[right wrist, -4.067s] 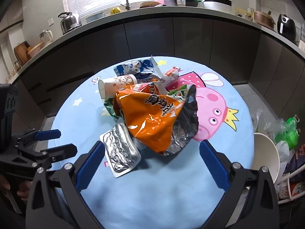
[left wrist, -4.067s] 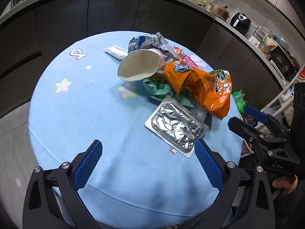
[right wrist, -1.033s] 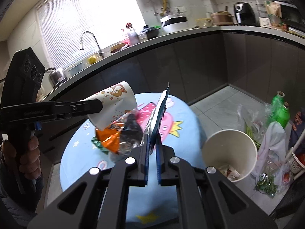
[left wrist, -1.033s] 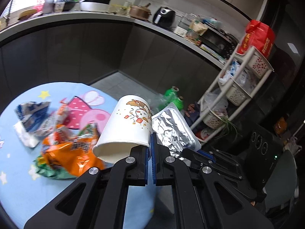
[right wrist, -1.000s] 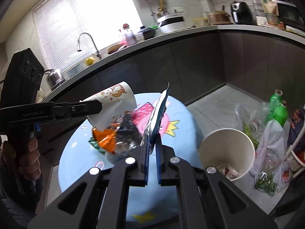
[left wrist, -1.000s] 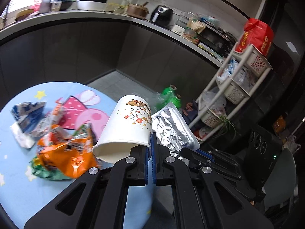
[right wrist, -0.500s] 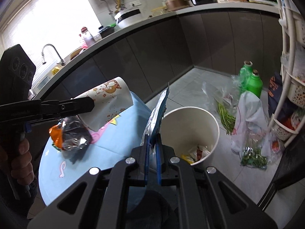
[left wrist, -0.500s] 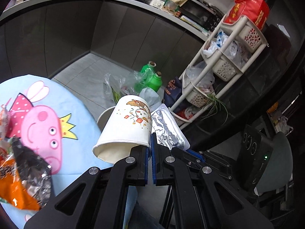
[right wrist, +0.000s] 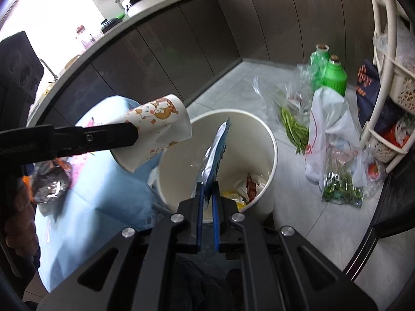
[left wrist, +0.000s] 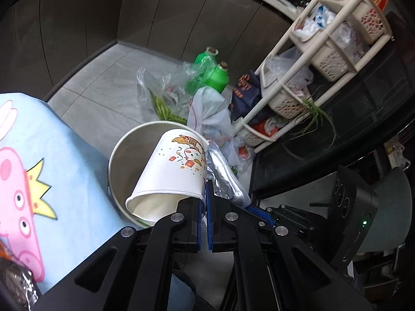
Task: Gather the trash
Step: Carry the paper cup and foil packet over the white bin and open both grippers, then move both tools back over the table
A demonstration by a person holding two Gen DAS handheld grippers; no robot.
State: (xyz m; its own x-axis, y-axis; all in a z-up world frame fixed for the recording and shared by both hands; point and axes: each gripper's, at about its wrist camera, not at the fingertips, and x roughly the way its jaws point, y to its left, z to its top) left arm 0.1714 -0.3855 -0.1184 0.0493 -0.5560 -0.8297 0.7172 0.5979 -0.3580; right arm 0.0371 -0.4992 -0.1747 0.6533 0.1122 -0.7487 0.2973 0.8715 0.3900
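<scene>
My left gripper (left wrist: pixel 206 202) reaches level over the white bin (right wrist: pixel 269 140), pinching the printed paper cup's (left wrist: pixel 173 173) rim, mouth tipped toward me. My right gripper (right wrist: pixel 207 207) angles down at the bin, clamping the foil pouch (right wrist: pixel 214 153) upright above it.
</scene>
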